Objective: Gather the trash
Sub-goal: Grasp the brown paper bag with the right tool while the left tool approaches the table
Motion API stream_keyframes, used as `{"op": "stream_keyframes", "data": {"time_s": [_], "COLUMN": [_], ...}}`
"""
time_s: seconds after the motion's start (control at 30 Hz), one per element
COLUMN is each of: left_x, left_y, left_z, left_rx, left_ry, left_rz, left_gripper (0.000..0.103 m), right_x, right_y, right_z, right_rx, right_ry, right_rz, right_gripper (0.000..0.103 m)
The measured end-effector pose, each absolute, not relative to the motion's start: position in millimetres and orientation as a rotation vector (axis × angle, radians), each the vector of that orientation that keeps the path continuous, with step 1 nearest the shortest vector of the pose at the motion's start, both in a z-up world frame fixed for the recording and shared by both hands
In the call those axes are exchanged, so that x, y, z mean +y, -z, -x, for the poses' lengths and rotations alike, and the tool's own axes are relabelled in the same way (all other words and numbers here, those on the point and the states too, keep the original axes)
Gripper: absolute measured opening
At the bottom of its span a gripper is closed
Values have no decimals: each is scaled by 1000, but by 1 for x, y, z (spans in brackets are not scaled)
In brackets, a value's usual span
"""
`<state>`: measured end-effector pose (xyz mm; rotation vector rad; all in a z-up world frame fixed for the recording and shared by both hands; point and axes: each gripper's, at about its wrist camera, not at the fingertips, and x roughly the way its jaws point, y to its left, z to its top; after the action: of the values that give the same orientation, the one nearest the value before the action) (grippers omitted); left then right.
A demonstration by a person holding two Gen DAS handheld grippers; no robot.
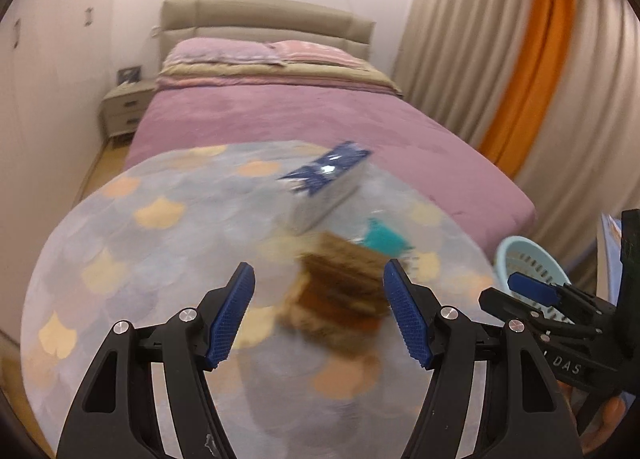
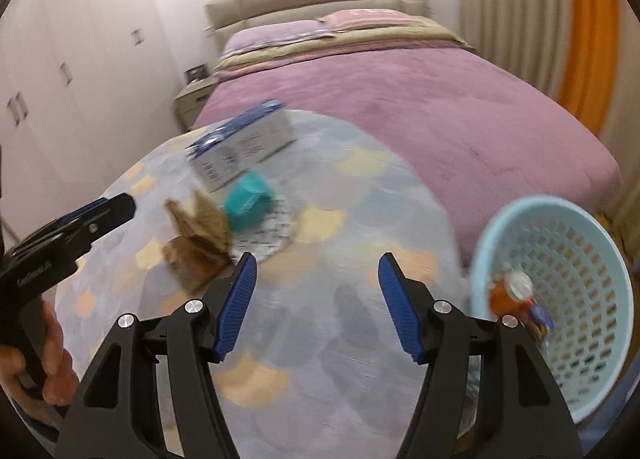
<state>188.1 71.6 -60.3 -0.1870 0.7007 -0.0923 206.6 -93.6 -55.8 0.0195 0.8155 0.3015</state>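
Observation:
A brown crumpled paper bag (image 1: 340, 295) lies on the round patterned table (image 1: 140, 259); my open left gripper (image 1: 320, 311) is just in front of it, jaws either side. The bag also shows in the right wrist view (image 2: 198, 247). Behind it sit a teal wrapper (image 1: 382, 239) (image 2: 248, 205) and a blue-and-white box (image 1: 324, 187) (image 2: 240, 147). My right gripper (image 2: 314, 307) is open and empty over the table. A light blue basket (image 2: 560, 299) at the right holds an orange-and-clear piece of trash (image 2: 516, 291). The right gripper also shows in the left wrist view (image 1: 532, 287).
A bed with a purple cover (image 1: 300, 119) stands behind the table. White wardrobes (image 2: 60, 79) line the left wall. A nightstand (image 1: 124, 107) is beside the bed. Grey and orange curtains (image 1: 528, 59) hang at the right. The basket also shows in the left wrist view (image 1: 528, 263).

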Motion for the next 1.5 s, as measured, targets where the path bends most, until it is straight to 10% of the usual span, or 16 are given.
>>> {"op": "stream_keyframes", "data": {"time_s": [0.27, 0.57, 1.03, 1.17, 1.5], "left_x": [94, 100, 107, 117, 135], "left_y": [78, 87, 98, 99, 112], "left_z": [-186, -188, -183, -180, -182], "left_rx": [746, 761, 776, 773, 775], "left_ry": [85, 118, 137, 122, 85], "left_rz": [250, 294, 356, 368, 372], "left_gripper": [64, 64, 64, 64, 64], "right_x": [-44, -35, -22, -25, -23], "right_y": [63, 73, 70, 69, 77], "right_z": [-229, -249, -218, -218, -236], "right_rx": [836, 895, 896, 893, 837], "right_ry": [-393, -482, -580, -584, -480], "right_rz": [37, -59, -48, -71, 32], "right_gripper": [58, 29, 29, 77, 79]}}
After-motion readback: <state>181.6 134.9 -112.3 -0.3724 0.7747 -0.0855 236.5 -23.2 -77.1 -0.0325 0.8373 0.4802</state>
